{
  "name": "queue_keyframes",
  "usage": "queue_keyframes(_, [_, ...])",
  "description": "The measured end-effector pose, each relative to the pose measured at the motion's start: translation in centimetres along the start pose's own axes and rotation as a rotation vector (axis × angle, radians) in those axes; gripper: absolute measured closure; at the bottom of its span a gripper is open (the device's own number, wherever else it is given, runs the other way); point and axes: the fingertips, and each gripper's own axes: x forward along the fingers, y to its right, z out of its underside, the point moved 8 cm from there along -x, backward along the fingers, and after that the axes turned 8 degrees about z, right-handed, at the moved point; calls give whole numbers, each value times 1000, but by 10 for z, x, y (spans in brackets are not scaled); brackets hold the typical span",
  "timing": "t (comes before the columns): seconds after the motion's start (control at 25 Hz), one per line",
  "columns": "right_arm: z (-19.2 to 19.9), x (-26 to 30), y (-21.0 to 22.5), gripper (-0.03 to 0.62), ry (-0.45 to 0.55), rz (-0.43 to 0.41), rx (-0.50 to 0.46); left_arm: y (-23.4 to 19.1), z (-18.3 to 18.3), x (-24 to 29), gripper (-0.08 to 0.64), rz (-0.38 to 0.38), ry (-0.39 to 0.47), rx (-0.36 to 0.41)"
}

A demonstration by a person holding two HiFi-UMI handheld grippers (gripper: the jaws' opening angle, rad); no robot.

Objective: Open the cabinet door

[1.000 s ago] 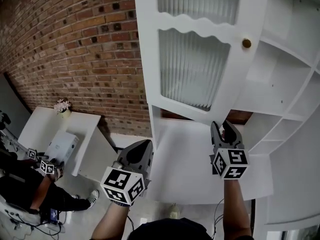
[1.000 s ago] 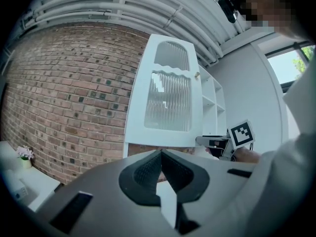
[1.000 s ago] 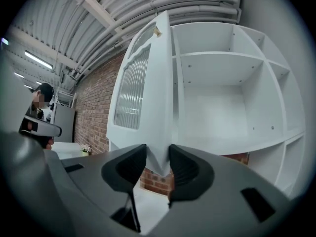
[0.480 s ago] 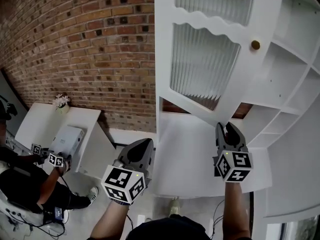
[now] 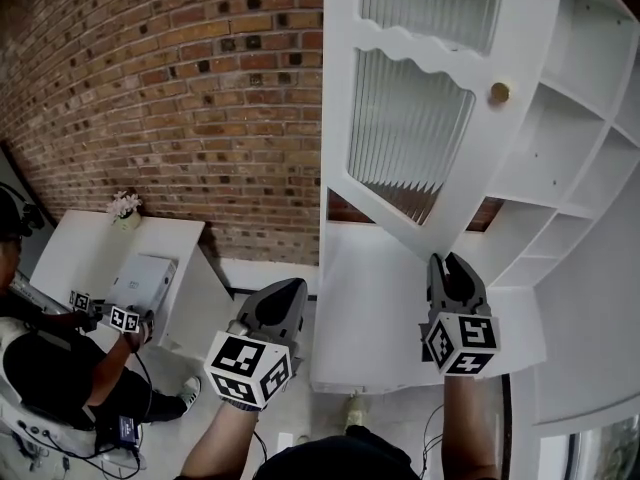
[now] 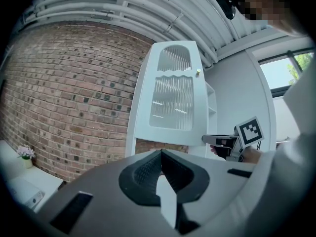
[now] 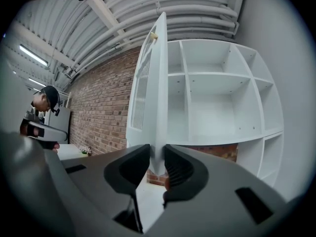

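The cabinet door stands open, long axis vertical, free edge outward.

Cabinet door top past head view's edge

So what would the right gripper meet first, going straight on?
The cabinet door: its lower edge already stands between the right gripper tongs, which have just been closing and seem to pinch it.
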Motion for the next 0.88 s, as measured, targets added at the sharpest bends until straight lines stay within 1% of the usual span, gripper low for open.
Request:
queue_keyframes(0.16, [-1,-13,-15,512,5,-10,0,0,-1,-11,554,8,4,2])
queue_keyframes(0.48, [-5,-38,-50,528,15,-68,3,2,-5,-35,554,7,16,8])
queue_keyframes(0.88, [-7,-52,-101,534,35,-201,7,3,-6,-62,554,-28,25,17])
